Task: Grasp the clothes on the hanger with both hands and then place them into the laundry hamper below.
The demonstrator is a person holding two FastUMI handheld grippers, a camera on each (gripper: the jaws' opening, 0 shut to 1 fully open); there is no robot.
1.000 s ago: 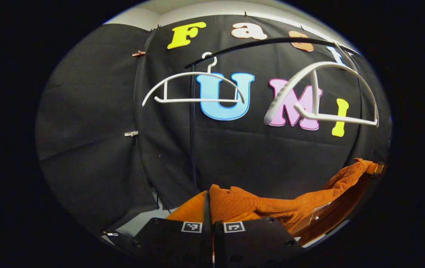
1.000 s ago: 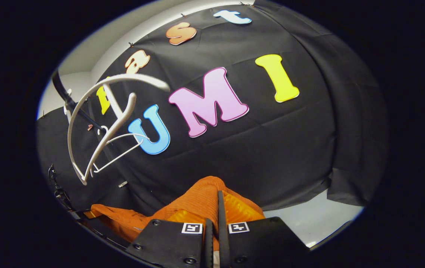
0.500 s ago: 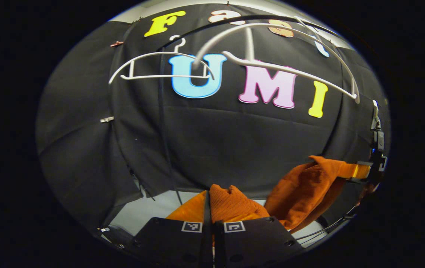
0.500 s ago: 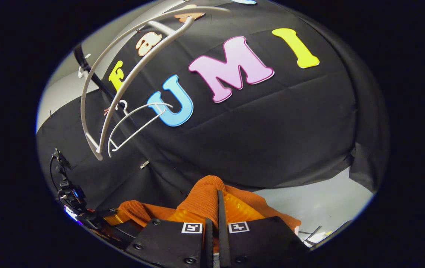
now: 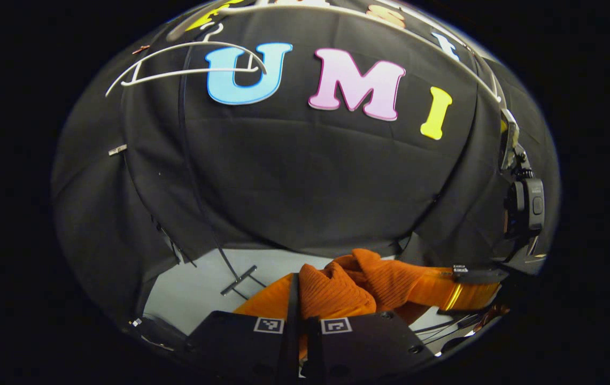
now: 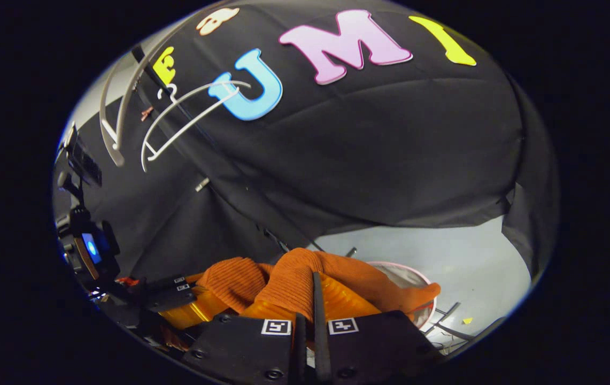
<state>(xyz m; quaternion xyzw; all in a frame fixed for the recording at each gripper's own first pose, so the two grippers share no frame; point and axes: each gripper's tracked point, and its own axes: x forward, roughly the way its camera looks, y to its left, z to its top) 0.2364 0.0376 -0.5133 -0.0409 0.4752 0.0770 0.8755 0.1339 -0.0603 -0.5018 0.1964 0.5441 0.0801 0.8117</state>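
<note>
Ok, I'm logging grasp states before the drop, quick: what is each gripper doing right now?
Left gripper: shut on the orange garment.
Right gripper: shut on the same orange garment, above the hamper.

Ribbed orange clothes (image 6: 305,272); white hangers (image 6: 187,115); pink-rimmed hamper (image 6: 414,278).

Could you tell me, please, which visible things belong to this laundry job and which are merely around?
Job: ribbed orange knit garment; left tongs; right tongs; pink-rimmed mesh hamper.
Around: thin white wire hanger; thick white plastic hanger; black rail stand.
</note>
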